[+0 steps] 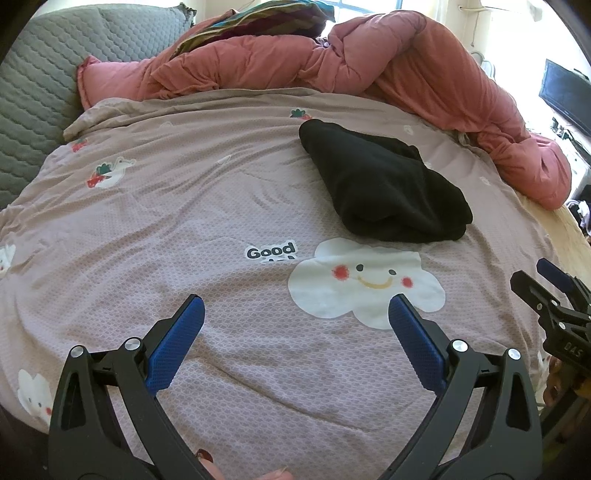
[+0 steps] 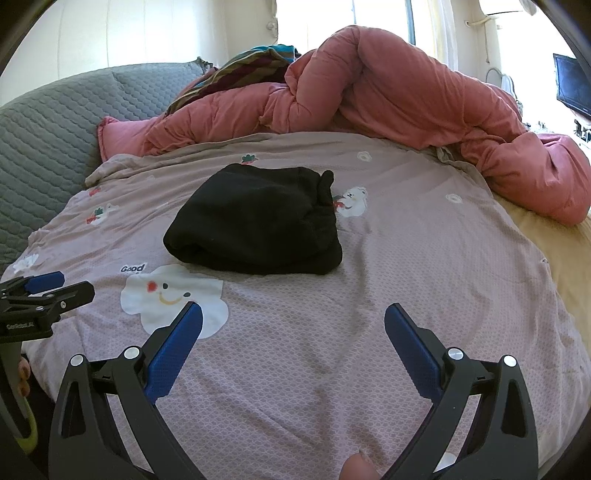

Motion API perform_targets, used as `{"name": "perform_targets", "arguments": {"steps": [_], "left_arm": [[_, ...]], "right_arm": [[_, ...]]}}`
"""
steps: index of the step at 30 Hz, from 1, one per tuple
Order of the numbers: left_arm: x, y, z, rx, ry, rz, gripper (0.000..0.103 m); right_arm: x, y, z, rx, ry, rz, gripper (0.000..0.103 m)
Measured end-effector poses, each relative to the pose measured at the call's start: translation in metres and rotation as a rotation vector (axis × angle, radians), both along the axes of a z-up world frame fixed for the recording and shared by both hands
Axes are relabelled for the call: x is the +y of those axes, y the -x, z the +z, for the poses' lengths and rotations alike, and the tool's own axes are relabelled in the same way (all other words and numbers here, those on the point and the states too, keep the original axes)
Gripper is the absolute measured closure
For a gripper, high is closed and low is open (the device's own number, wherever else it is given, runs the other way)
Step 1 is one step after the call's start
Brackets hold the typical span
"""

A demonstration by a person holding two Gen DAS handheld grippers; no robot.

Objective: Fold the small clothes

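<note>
A black garment (image 1: 384, 184) lies folded in a compact bundle on the mauve printed bedspread (image 1: 184, 221); it also shows in the right wrist view (image 2: 258, 221). My left gripper (image 1: 295, 306) is open and empty, held above the bedspread short of the bundle and to its left. My right gripper (image 2: 293, 314) is open and empty, held above the bedspread just in front of the bundle. The right gripper shows at the right edge of the left wrist view (image 1: 535, 280), and the left gripper at the left edge of the right wrist view (image 2: 55, 284).
A bunched pink duvet (image 2: 406, 92) lies along the far side and right of the bed. A grey quilted headboard or cushion (image 1: 37, 92) is at the left. Striped fabric (image 1: 266, 18) sits behind the duvet. A dark screen (image 2: 572, 85) hangs at the far right.
</note>
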State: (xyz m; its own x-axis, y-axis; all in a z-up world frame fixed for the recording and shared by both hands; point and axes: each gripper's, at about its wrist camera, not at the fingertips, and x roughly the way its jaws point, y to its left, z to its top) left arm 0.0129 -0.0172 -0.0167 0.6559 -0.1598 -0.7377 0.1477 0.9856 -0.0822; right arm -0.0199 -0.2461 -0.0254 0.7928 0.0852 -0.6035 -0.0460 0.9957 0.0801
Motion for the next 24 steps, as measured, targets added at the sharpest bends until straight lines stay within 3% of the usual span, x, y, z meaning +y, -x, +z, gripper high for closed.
{"name": "perform_targets", "arguments": {"steps": [24], "left_arm": [[-0.0017, -0.0010, 0.0001, 0.017, 0.028, -0.039, 0.010]], "right_arm": [[-0.0076, -0.0028, -0.0009, 0.010, 0.014, -0.051, 0.005]]}}
